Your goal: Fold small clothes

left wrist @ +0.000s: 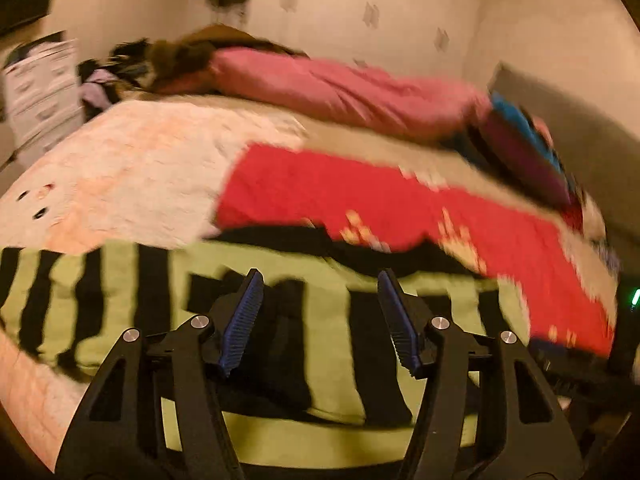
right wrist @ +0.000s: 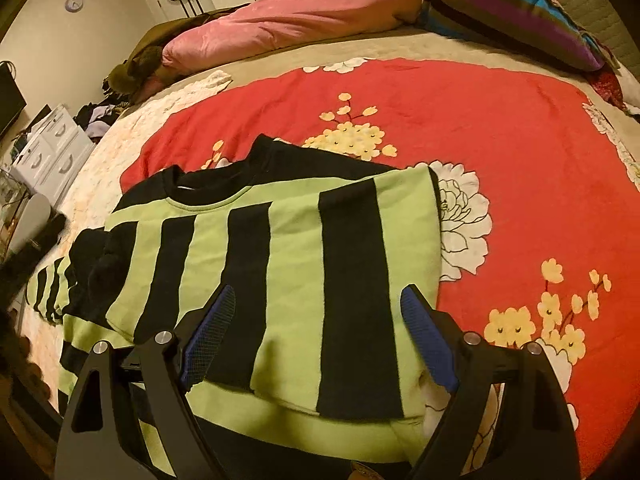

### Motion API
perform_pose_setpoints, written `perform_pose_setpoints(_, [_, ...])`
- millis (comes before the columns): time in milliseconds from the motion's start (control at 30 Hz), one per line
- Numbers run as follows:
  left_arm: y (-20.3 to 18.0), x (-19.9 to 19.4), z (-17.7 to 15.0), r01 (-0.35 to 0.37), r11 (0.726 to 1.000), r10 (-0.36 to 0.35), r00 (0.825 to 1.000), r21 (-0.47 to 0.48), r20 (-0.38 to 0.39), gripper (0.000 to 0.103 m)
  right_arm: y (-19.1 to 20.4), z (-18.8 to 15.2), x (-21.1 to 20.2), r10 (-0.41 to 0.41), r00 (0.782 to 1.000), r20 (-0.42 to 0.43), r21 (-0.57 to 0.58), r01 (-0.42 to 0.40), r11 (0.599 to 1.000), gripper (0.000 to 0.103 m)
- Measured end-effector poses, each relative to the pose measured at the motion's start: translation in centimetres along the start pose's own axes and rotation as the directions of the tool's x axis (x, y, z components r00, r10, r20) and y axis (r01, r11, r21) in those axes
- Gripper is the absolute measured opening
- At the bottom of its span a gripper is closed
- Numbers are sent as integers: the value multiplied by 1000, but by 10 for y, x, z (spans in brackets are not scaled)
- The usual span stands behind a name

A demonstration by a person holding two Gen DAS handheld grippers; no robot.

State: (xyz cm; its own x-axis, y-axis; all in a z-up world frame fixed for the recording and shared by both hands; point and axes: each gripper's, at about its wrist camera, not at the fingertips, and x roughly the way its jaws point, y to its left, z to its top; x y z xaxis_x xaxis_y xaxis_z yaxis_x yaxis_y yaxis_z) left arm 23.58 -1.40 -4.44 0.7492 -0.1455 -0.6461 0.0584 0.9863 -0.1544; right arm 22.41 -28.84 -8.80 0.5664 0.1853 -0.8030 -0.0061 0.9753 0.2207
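A small green sweater with black stripes (right wrist: 288, 264) lies flat on the red flowered bedspread (right wrist: 500, 128), collar away from me, its right side folded in and its left sleeve bunched at the left. My right gripper (right wrist: 316, 300) is open and empty above the sweater's lower body. In the blurred left wrist view the same sweater (left wrist: 100, 304) spreads under my left gripper (left wrist: 320, 280), which is open and empty just above it.
A pink duvet (right wrist: 304, 20) and a striped pillow (right wrist: 516, 12) lie at the far side of the bed. A white drawer unit (right wrist: 52, 148) and a heap of clothes (right wrist: 100, 116) stand left of the bed. A padded headboard (left wrist: 568, 132) is at right.
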Motion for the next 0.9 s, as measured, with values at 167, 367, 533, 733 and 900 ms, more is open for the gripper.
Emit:
perform_pose_setpoints(167, [-3,43,-21,-23,998,30,990,56,-136,53,-1,0,5,9,1000,-10,-1,-9,1000,84])
perform_pose_setpoints(367, [26,65,-34,-61,998,53,979,-35,-197,54,-11,-7,33,-49,992,-113,9,50,999,84])
perform_pose_setpoints(533, [27,65,-34,-61,998,53,979,-33,-196,55,-11,-10,36,-66,991,-118,-19,64,998,84])
perform_pose_setpoints(733, [23,56,-30,-53,998,45,982,-38,-183,65,-11,-7,21,-50,993,-103,0,50,999,84])
perform_pose_setpoints(900, [22,47,-25,-74,996,66,983,-45,-173,75,-13,-4,1,-40,997,-69,15,42,999,84])
